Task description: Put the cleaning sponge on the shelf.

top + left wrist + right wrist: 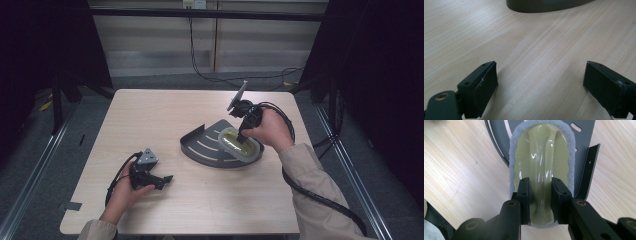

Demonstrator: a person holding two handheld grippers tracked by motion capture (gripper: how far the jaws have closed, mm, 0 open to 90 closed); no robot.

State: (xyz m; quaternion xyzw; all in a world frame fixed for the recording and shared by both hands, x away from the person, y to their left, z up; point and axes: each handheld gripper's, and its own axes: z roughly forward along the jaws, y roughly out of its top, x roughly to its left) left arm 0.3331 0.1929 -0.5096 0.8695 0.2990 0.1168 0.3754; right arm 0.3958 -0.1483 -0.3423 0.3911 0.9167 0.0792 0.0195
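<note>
Centrally, the wooden table is occupied by a dark metal corner shelf, on which a pale green scrubbing pad is laid. Its raised ridge is clamped by the right gripper. At seven o'clock, the left gripper is held wide open, empty.

Overhead looks down; gripper cameras hug the table

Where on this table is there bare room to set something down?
The table's far-left stretch, behind the left gripper, and its near edge between both forearms. Crowded at centre-right: the grey tray, the sponge and the right gripper.
</note>
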